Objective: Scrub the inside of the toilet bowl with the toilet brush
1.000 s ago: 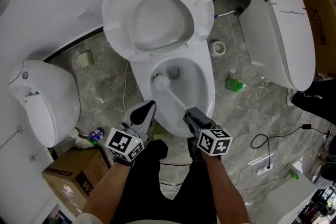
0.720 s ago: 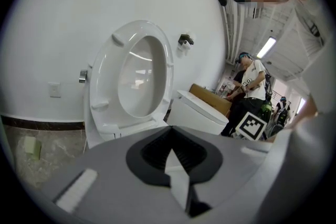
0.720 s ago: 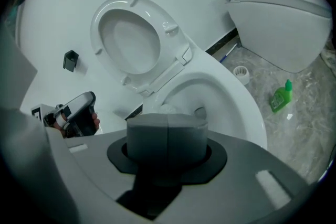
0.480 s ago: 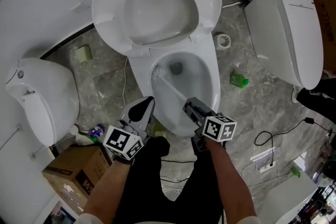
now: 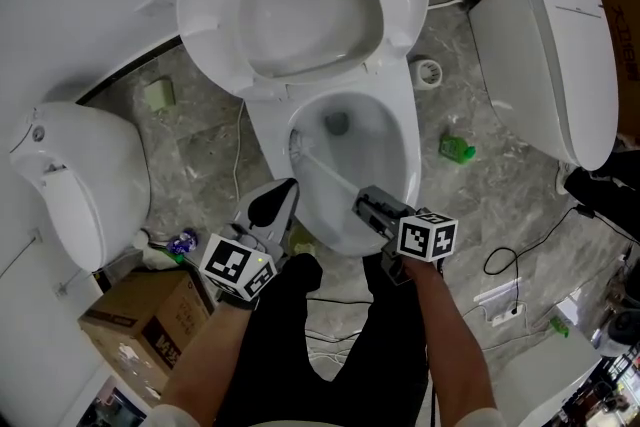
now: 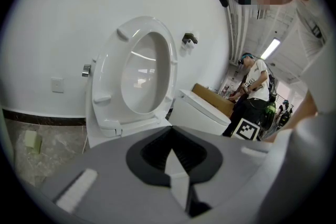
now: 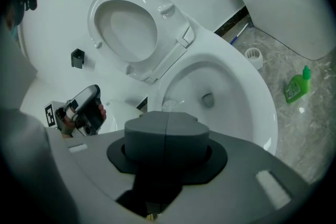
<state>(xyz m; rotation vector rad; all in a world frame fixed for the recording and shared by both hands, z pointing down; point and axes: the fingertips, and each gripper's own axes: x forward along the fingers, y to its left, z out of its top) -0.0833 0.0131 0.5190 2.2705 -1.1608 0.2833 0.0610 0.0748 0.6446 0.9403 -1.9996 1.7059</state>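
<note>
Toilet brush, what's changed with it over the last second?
The toilet brush head slid a little away from the drain, toward the left wall of the toilet bowl, swept by the right claw. That claw stays shut on the brush. The left claw still hangs shut and empty beside the bowl.

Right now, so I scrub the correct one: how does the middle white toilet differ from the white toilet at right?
The middle white toilet has its lid raised and bowl exposed; the right white toilet is closed. The right tongs hold a white toilet brush inside the middle one; no tongs reach the right one. Both stand on grey stone floor.
</note>
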